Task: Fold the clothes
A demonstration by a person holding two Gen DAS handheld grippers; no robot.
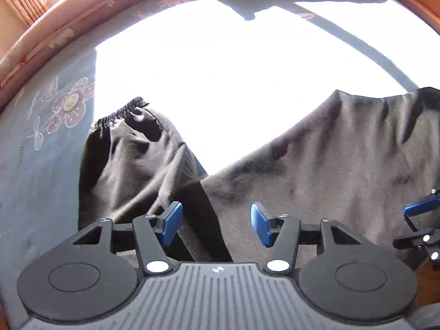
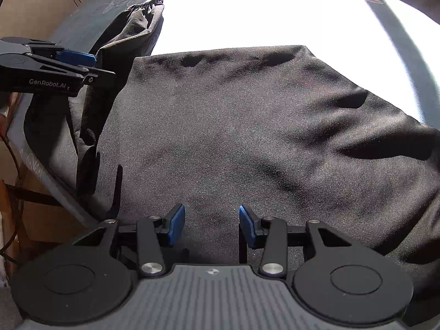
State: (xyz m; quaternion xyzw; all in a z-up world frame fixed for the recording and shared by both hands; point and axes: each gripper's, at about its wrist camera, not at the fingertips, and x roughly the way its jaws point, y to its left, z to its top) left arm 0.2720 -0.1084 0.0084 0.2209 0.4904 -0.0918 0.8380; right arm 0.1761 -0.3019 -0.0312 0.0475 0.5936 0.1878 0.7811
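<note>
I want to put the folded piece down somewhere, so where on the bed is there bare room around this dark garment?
Bare sheet lies beyond the dark garment, in the sunlit patch between its two raised parts, and along the flowered sheet left of the elastic waistband. It is crowded near the left gripper and right gripper, where cloth covers everything.

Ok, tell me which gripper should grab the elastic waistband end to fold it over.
Left. The left gripper hangs open beside the part with the elastic waistband. The right gripper, also open, sits over the flat middle of the black garment, farther from it.
</note>
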